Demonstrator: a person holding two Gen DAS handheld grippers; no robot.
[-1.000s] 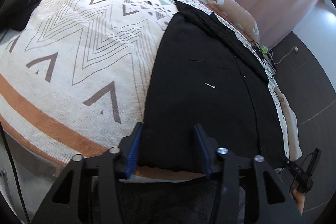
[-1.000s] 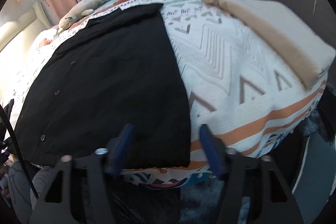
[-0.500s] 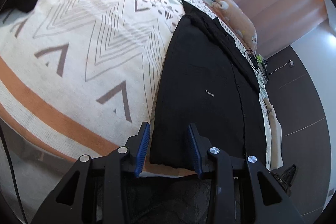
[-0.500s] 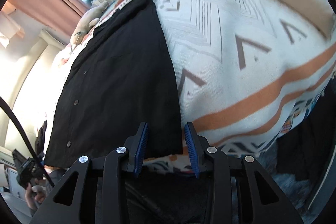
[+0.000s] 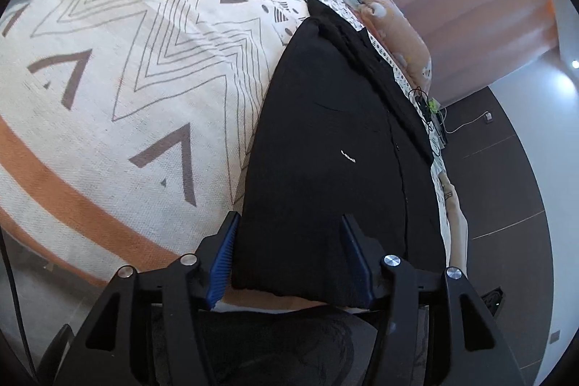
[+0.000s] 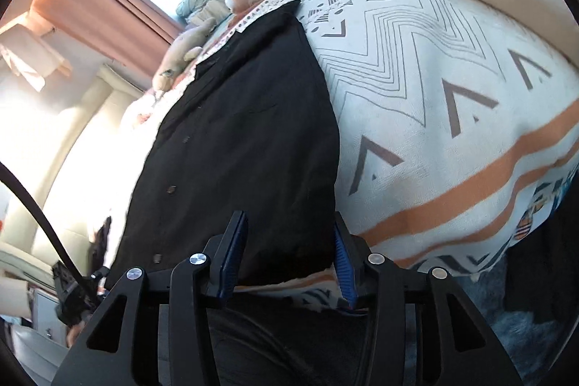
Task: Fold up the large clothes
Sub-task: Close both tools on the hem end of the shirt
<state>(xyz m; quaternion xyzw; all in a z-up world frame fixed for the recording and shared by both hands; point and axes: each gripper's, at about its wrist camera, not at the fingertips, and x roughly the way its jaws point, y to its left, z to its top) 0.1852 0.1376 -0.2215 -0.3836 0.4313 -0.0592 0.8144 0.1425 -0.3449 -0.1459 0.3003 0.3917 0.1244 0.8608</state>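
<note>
A long black button-front garment (image 5: 325, 147) is lying flat down the middle of both frames on a white bedspread (image 5: 119, 67) with grey zigzags and orange stripes. At the bottom centre, the left gripper (image 5: 289, 227) is spreading its jaws astride the hem's corner, pads not pressing. The right gripper (image 6: 287, 227) is likewise widening, released, around the opposite hem corner (image 6: 311, 255).

Both grippers' jaws are opening after narrowing: left gripper (image 5: 289, 255) at the black shirt (image 5: 325, 151) hem's 7 o'clock corner, right gripper (image 6: 287, 255) at 5 o'clock.
</note>
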